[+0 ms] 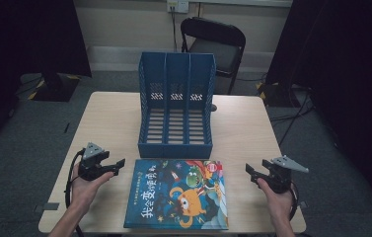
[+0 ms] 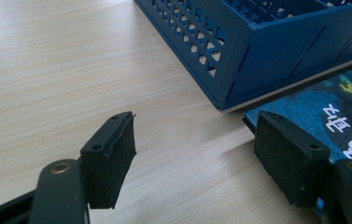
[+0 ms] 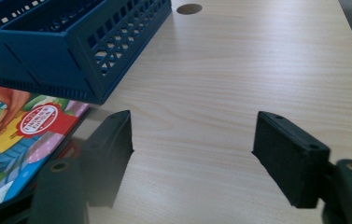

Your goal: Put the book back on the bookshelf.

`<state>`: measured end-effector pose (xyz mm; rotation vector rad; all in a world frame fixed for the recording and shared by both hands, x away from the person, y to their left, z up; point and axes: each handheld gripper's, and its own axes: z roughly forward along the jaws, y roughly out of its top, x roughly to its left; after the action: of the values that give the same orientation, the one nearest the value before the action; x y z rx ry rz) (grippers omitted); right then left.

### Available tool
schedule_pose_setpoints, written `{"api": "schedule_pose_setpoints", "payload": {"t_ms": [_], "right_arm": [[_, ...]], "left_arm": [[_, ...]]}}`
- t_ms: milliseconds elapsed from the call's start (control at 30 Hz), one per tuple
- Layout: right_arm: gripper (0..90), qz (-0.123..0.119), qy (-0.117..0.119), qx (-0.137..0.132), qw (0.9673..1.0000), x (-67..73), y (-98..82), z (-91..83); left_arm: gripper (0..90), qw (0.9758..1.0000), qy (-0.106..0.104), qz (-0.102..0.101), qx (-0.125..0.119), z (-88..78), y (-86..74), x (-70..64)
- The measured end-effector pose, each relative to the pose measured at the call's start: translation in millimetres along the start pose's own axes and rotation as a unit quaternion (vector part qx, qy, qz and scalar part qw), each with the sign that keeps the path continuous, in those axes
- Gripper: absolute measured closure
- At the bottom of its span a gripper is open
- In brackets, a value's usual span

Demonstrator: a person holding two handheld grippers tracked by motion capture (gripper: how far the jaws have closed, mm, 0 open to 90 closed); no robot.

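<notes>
1. The picture book [image 1: 177,193] lies flat, cover up, at the near edge of the surface [image 1: 109,118], just in front of the blue file rack [image 1: 176,106], which stands upright with three empty slots.
2. The left claw [image 1: 116,166] and right claw [image 1: 251,171] flank the book; both stand spread with nothing between the jaws.
3. Judged step: approach and grasp the book. Done well, each claw would take a side edge at matching height, so the cover lifts level.
4. The left gripper view shows the book's corner [image 2: 313,112] near the rack's base [image 2: 257,60], a narrow strip of surface between them.
5. The right gripper view shows a round hole [image 3: 189,8] in the surface beyond the rack.
</notes>
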<state>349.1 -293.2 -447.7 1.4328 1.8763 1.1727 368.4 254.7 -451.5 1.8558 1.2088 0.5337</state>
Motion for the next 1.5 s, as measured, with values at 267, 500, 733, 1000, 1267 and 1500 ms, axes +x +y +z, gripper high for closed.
{"api": "schedule_pose_setpoints", "payload": {"t_ms": [267,500,733,1000,1267,1500], "right_arm": [[37.8,-0.007,0.033,0.009,0.9994,2.4,0.0,6.3],[44.0,-0.013,0.061,0.014,0.9980,7.8,1.1,7.5],[44.2,-0.036,0.085,0.010,0.9957,23.3,11.9,8.4],[42.2,-0.078,0.136,0.032,0.9871,52.8,18.9,21.0],[43.5,-0.107,0.163,0.038,0.9801,70.2,39.6,38.9],[43.8,-0.106,0.175,0.043,0.9778,76.6,32.5,61.2]], "left_arm": [[33.9,0.9999,-0.016,0.004,0.005,-0.7,0.7,-3.1],[36.9,0.9997,-0.025,-0.007,0.004,-0.6,2.6,-7.7],[42.3,0.9995,-0.029,-0.006,0.004,-7.1,2.2,-13.6],[48.5,0.9980,-0.060,0.001,0.018,-2.2,3.2,-21.3],[55.0,0.9963,-0.081,0.009,0.028,-1.3,2.9,-27.7],[50.9,0.9953,-0.085,0.011,0.046,6.2,-1.8,-30.9]]}}
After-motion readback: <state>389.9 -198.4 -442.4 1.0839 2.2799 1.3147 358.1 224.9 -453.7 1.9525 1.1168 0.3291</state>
